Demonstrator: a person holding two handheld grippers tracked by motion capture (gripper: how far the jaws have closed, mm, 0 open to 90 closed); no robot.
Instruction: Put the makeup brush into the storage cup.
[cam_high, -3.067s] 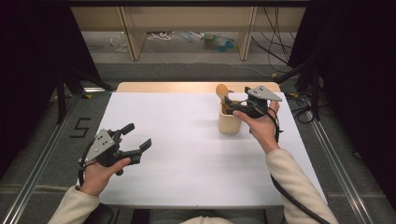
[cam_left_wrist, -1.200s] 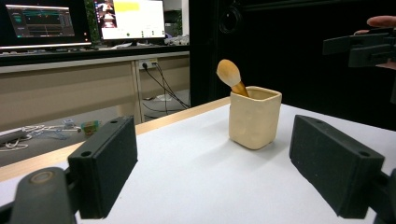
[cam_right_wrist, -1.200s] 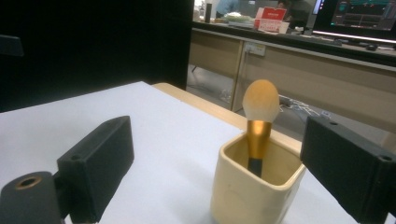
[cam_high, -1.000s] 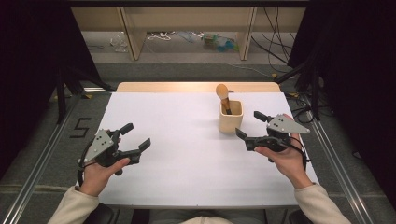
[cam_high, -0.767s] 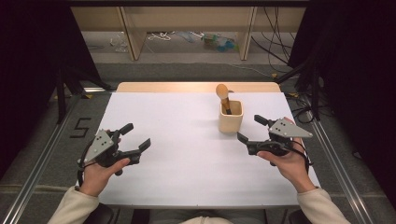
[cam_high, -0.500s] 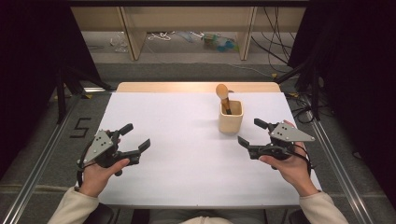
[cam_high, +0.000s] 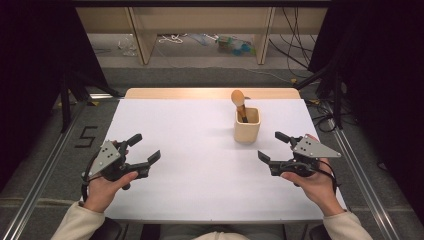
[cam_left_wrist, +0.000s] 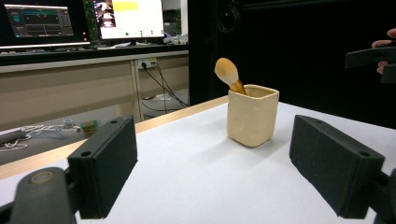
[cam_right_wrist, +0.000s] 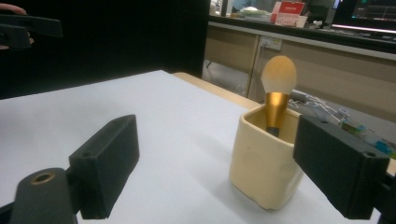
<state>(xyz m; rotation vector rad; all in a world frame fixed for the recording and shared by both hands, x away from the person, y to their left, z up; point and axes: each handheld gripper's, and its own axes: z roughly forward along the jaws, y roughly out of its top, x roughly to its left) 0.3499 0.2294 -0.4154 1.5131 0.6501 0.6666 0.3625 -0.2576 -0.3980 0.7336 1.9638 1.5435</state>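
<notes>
A cream square cup (cam_high: 247, 128) (cam_left_wrist: 252, 114) (cam_right_wrist: 266, 161) stands upright on the white table, right of centre. A brush with a tan head and gold collar (cam_high: 238, 99) (cam_left_wrist: 228, 73) (cam_right_wrist: 278, 86) rests inside it, head up. My right gripper (cam_high: 272, 146) hovers open at the right edge, a little nearer than the cup, with nothing between its jaws. My left gripper (cam_high: 145, 147) is held open at the near left, also with nothing in it. In the left gripper view the cup shows between the jaws, far off.
The white mat (cam_high: 200, 150) covers the table, with a bare wooden strip (cam_high: 210, 93) at the far edge. Beyond the table stands a wooden shelf frame (cam_high: 200, 30) with cables on the floor. Metal rails (cam_high: 360, 170) run along both sides.
My right gripper, which was at the cup with the brush 3.1 s ago, has drawn back open to the near right. The brush stays in the cup. The left gripper has not moved.
</notes>
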